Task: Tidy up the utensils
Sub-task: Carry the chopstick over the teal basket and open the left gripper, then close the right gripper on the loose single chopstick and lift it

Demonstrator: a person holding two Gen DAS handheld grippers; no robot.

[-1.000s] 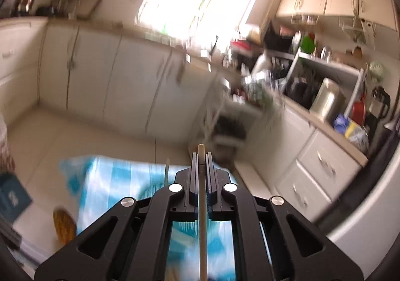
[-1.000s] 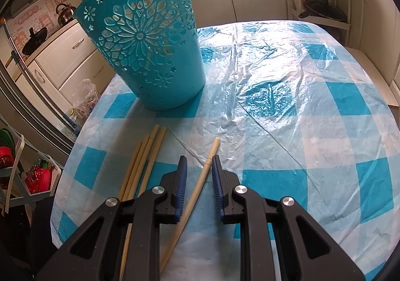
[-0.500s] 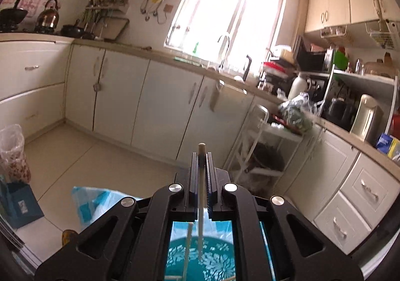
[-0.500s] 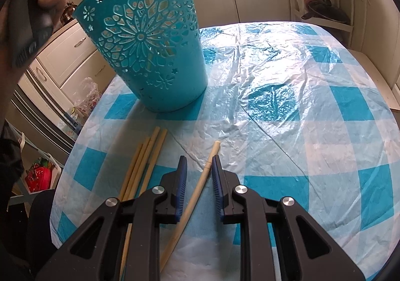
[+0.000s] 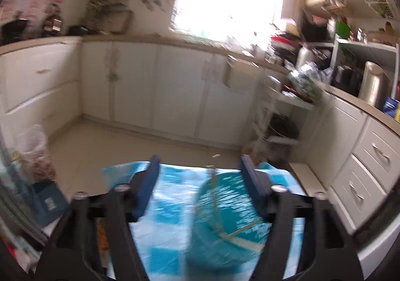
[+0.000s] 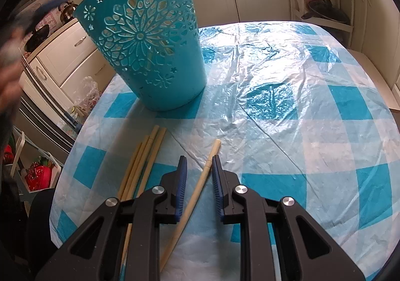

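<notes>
A teal cut-out basket (image 6: 150, 43) stands on the checked tablecloth (image 6: 300, 81). In the left wrist view, my left gripper (image 5: 200, 159) hovers above the basket (image 5: 225, 218). Its jaws are opening wide with nothing between them. Pale wooden chopsticks (image 5: 215, 193) lean inside the basket. My right gripper (image 6: 199, 159) rests low over the table, jaws a little apart. A single chopstick (image 6: 216, 146) lies on the cloth between them, with a gap on either side. Several more chopsticks (image 6: 145, 156) lie bundled to the left of that gripper.
A blurred hand (image 6: 10, 56) shows at the left edge of the right wrist view. White kitchen cabinets (image 5: 175, 96) and a white rack (image 5: 280, 118) stand beyond the table's far edge. A dark chair (image 6: 37, 218) sits at the near left.
My left gripper was shut on a chopstick above the basket; its jaws have now spread and the chopstick has dropped into the basket. The left view has tipped downward. The right gripper kept still.
</notes>
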